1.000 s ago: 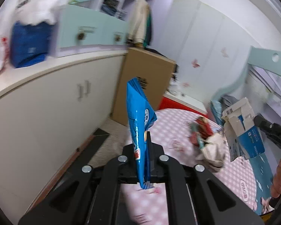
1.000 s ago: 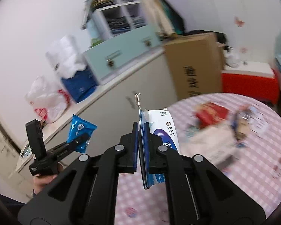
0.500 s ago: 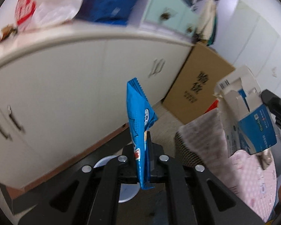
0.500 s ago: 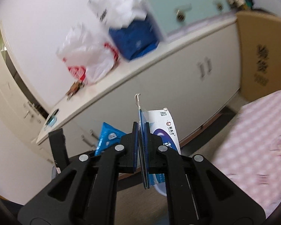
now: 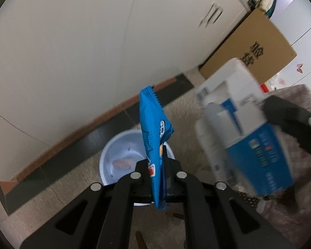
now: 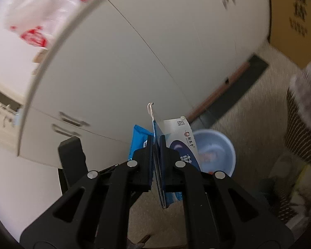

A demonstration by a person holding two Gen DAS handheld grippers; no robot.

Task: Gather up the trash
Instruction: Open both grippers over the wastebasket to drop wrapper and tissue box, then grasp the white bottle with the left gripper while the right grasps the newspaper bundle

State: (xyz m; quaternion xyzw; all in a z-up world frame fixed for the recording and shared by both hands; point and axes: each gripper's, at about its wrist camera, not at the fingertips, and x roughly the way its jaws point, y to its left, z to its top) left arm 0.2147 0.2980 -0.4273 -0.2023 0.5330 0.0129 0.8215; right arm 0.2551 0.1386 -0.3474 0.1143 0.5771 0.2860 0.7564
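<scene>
My left gripper (image 5: 157,164) is shut on a blue snack wrapper (image 5: 155,128), held upright above a pale blue round bin (image 5: 118,155) on the floor. The bin holds a pinkish scrap. My right gripper (image 6: 156,145) is shut on a flattened blue and white carton (image 6: 182,143); the carton also shows blurred at the right of the left wrist view (image 5: 248,128). In the right wrist view the bin (image 6: 219,151) lies just past the carton, and the blue wrapper (image 6: 137,141) peeks out to its left.
White cabinet doors (image 5: 83,41) stand behind the bin above a dark and brown baseboard (image 5: 72,143). A large cardboard box (image 5: 255,43) stands on the floor at the right. The tablecloth's edge (image 6: 304,95) hangs at the right. A plastic bag (image 6: 41,14) lies on the counter.
Both grippers have swung down from counter height toward the floor. The bin has come into full view beneath them. Both still hold their items.
</scene>
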